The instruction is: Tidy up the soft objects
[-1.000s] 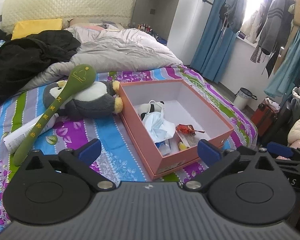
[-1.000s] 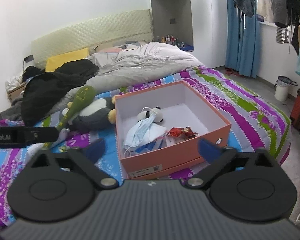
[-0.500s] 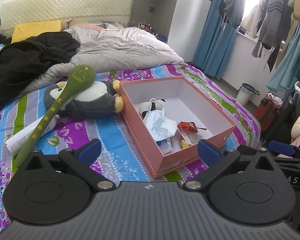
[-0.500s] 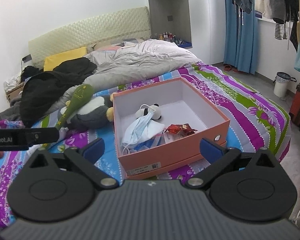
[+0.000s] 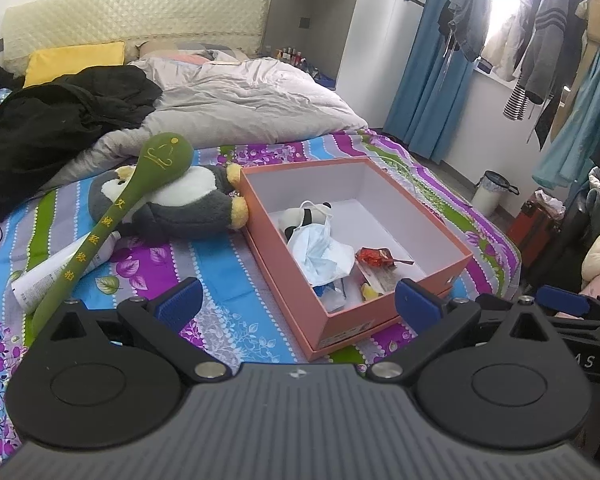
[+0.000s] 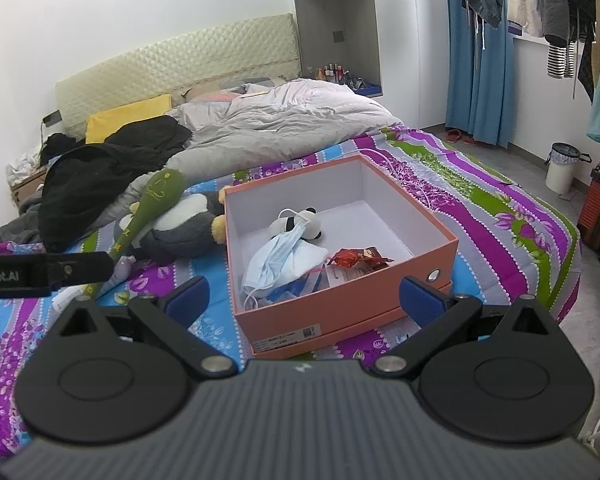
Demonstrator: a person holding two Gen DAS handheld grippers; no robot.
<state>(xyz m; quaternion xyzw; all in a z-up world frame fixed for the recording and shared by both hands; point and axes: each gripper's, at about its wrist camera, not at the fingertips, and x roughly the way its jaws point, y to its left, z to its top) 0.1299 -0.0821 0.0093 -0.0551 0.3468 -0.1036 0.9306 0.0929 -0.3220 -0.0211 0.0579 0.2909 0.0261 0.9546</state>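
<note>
Toys and odd bits lie on a bed (image 5: 228, 276) with a bright striped flower sheet. Both tools float low over the near edge of the bed, and both hold nothing. The left tool (image 5: 298, 304) has its blue fingers wide apart. The right tool (image 6: 306, 300) has its blue fingers wide apart too. Between them sits an open pink box (image 6: 340, 312). Inside the box are a small panda toy (image 6: 298, 224), a blue face mask (image 6: 276, 262) lying partly over the panda, and a red wrapper (image 6: 356, 258) to the right. Just left of the box lies a grey penguin plush (image 5: 180, 208), touching the box. A long green soft stick (image 5: 112, 220) rests across the penguin. Farther back are a black coat (image 5: 60, 128) and a grey quilt (image 5: 244, 108).
</note>
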